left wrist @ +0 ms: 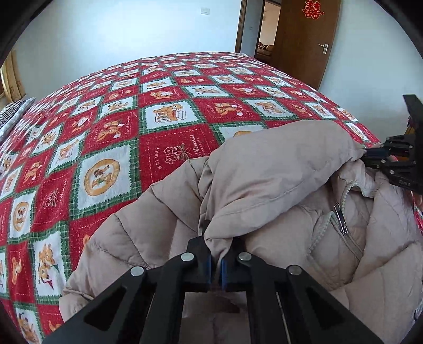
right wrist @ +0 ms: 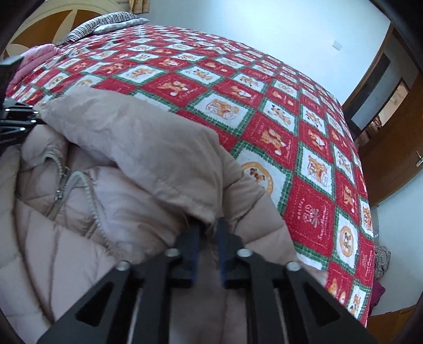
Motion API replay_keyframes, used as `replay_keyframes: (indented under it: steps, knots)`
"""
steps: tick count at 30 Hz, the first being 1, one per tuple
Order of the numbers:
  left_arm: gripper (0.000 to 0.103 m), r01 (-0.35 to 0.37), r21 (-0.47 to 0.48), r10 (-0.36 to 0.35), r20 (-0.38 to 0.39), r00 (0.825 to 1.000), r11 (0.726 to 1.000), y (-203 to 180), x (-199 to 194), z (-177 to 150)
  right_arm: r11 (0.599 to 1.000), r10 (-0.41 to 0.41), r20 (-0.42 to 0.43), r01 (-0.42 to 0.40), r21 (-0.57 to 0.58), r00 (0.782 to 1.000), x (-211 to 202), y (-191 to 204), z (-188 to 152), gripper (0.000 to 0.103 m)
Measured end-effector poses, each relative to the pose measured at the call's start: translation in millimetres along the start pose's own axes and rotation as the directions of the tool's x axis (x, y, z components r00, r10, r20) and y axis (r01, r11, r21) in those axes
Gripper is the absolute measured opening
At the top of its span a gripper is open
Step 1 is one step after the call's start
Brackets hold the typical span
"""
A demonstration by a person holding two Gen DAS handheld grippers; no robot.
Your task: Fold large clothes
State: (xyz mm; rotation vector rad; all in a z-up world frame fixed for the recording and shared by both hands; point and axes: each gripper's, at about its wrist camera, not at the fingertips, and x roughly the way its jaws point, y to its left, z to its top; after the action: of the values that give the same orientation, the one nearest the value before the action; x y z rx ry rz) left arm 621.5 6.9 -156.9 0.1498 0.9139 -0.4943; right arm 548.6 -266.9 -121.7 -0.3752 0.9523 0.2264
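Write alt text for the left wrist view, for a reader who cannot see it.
The left gripper has its jaws shut on a fold of a beige puffer jacket lying on a bed with a red, white and green patchwork blanket. At the right edge the right gripper meets the same fold; behind is a wooden door.

Black linkage fingers with silver rivets and seemingly blue pads.

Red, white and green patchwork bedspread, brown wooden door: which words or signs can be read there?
"HOLIDAY": stitched on a red square of the red, white and green patchwork bedspread.
Cursive line beside it: too blurred to read.
"囍": red paper sign on the brown wooden door.
Other squares' lettering: too small.
Beige padded jacket: no text.
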Motion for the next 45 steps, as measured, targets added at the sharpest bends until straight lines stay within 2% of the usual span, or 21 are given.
replay_keyframes:
  steps: [2,3,7,11,14,15,16,17,19,21,22,23,24,25,27,31,33,36,39,41,45]
  knots:
    - [0.004,-0.003,0.006,0.003,0.001,1.0,1.0,-0.2,-0.3,0.1,1.0,0.02,0.059,-0.02,-0.003,0.998,-21.0,-1.0,-0.3,0.07]
    - [0.004,-0.006,0.012,0.006,0.002,1.0,1.0,-0.9,-0.4,0.0,0.999,0.037,0.103,-0.038,0.006,0.994,-33.8,-2.2,1.1,0.072]
    - [0.004,-0.021,0.03,0.021,0.004,1.0,0.999,-4.3,1.3,-0.9,0.978,0.137,0.207,-0.166,0.125,0.969,-60.9,-7.0,22.6,0.071]
    - [0.004,-0.044,0.054,0.044,0.01,0.999,0.998,-8.3,3.2,-2.2,0.957,0.108,0.241,-0.167,0.236,0.964,-35.5,0.7,56.4,0.067]
    - [0.005,-0.076,0.065,0.074,0.032,0.997,0.995,-10.5,0.5,-3.6,0.936,0.162,0.206,-0.217,0.278,0.965,6.0,6.6,67.4,0.066]
    - [0.005,-0.098,0.074,0.094,0.045,0.995,0.992,-12.5,-2.0,-4.2,0.94,0.149,0.162,-0.19,0.283,0.976,20.2,11.0,67.0,0.065]
    - [0.005,-0.122,0.083,0.118,0.056,0.991,0.989,-15.3,-5.1,-4.5,0.946,0.127,0.127,-0.159,0.281,0.984,28.9,14.6,65.3,0.054]
    - [0.006,-0.155,0.095,0.148,0.072,0.986,0.983,-19.2,-9.5,-4.3,0.949,0.114,0.104,-0.14,0.283,0.988,35.4,18.2,60.7,0.051]
    - [0.007,-0.212,0.114,0.196,0.134,0.971,0.971,-27.7,-23.9,-3.8,0.946,0.119,0.108,-0.145,0.29,0.987,37.9,22.9,50.2,0.051]
    - [0.018,-0.205,0.1,0.181,0.204,0.962,0.974,-35.6,-43.2,-0.9,0.951,0.103,0.116,-0.132,0.281,0.988,36.9,24.6,42.2,0.051]
    - [0.042,-0.195,0.081,0.173,0.226,0.959,0.977,-36.4,-50.3,2.2,0.95,0.1,0.119,-0.13,0.283,0.988,38.0,23.7,39.5,0.051]
    - [0.074,-0.195,0.048,0.176,0.26,0.95,0.98,-38.1,-59.5,5.0,0.949,0.1,0.118,-0.13,0.286,0.988,39.6,23.8,37.6,0.051]
    - [0.086,-0.186,0.015,0.173,0.306,0.936,0.982,-39.0,-69.5,6.9,0.948,0.1,0.12,-0.131,0.289,0.988,40.7,24.0,36.0,0.051]
    - [0.091,-0.158,-0.012,0.152,0.358,0.921,0.987,-39.3,-80.3,8.7,0.946,0.101,0.127,-0.135,0.295,0.987,41.1,23.4,34.6,0.051]
    - [0.091,-0.093,-0.028,0.096,0.405,0.909,0.995,-41.0,-92.5,16.5,0.943,0.101,0.14,-0.14,0.303,0.985,42.5,22.8,31.2,0.051]
    - [0.092,-0.165,-0.045,0.171,0.35,0.921,0.985,-51.6,-70.5,44.3,0.944,0.083,0.154,-0.128,0.306,0.985,47.2,28.4,28.7,0.051]
    - [0.092,-0.169,-0.056,0.178,0.296,0.938,0.984,-54.9,-46.6,56.9,0.947,0.069,0.161,-0.115,0.3,0.985,47.6,30.9,27.8,0.051]
    - [0.092,-0.206,-0.068,0.216,0.233,0.948,0.976,-60.4,-9.0,64.5,0.939,0.074,0.175,-0.128,0.32,0.982,47.7,28.3,24.6,0.051]
    - [0.092,-0.284,-0.086,0.291,0.093,0.952,0.955,-57.9,25.1,55.9,0.929,0.087,0.194,-0.149,0.338,0.977,46.8,24.7,21.3,0.051]
    - [0.092,-0.261,-0.116,0.268,0.042,0.963,0.958,-49.9,37.2,47.2,0.924,0.096,0.205,-0.163,0.346,0.974,46.7,23.3,20.5,0.051]
    - [0.097,-0.214,-0.18,0.221,0.015,0.975,0.96,-37.3,46.0,36.4,0.919,0.107,0.203,-0.175,0.353,0.973,48.5,23.0,20.9,0.051]
